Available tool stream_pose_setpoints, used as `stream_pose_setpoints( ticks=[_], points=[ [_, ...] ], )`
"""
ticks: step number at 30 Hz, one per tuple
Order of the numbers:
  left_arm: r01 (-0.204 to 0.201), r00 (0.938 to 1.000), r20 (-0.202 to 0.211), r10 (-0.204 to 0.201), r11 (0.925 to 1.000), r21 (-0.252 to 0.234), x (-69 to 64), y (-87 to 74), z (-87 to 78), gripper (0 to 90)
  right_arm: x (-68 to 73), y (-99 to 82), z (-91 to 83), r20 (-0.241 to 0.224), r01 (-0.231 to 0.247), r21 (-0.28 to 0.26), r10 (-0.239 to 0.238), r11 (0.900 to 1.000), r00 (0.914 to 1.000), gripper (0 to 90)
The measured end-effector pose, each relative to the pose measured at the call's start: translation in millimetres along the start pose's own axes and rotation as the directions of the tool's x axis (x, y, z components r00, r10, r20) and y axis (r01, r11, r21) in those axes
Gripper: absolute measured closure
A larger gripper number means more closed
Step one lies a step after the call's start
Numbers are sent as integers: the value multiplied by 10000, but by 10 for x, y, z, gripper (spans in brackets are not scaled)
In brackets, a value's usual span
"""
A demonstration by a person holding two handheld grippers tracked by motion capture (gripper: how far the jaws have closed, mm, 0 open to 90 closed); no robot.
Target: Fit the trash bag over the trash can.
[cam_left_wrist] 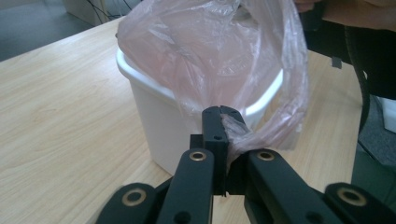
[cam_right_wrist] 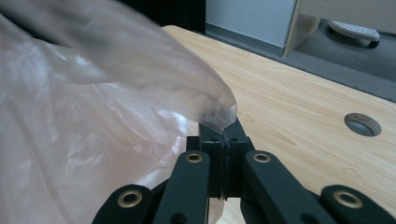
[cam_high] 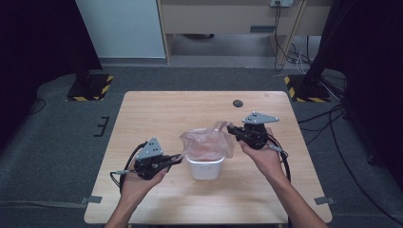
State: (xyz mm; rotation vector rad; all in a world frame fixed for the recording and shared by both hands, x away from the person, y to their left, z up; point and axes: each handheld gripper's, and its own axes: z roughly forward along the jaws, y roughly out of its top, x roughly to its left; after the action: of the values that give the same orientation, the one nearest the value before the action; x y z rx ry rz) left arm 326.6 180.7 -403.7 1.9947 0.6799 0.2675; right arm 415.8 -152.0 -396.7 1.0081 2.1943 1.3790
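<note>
A small white plastic bin (cam_high: 205, 167) stands near the middle of the wooden table (cam_high: 157, 114). A thin pinkish see-through plastic bag (cam_high: 207, 142) sits in it and billows above its rim. My left gripper (cam_high: 181, 158) is at the bin's left side, shut on the bag's edge (cam_left_wrist: 236, 133) just outside the white rim (cam_left_wrist: 135, 77). My right gripper (cam_high: 231, 129) is above the bin's far right corner, shut on another bit of the bag's edge (cam_right_wrist: 219, 119), holding it up clear of the bin.
A round cable hole (cam_high: 237, 103) lies in the table's far right part, also seen as the cable hole (cam_right_wrist: 363, 124). Black stands with yellow-striped bases (cam_high: 90, 85) flank the table's far corners. Bare tabletop surrounds the bin.
</note>
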Motion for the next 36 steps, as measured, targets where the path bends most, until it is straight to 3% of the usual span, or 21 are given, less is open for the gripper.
stream_pose_setpoints(
  ticks=[13, 36],
  points=[
    [-279, 9996, 49, 276, 9969, 730, -19, -140, 80, 900, -96, -90, 132, 194, -26, 557, 15, 9984, 9998, 900],
    [-482, 9988, 52, 479, 9931, 1065, -38, -234, 170, 899, -87, -193, 254, 31, 124, 1021, -128, 9947, 9999, 900]
  ],
)
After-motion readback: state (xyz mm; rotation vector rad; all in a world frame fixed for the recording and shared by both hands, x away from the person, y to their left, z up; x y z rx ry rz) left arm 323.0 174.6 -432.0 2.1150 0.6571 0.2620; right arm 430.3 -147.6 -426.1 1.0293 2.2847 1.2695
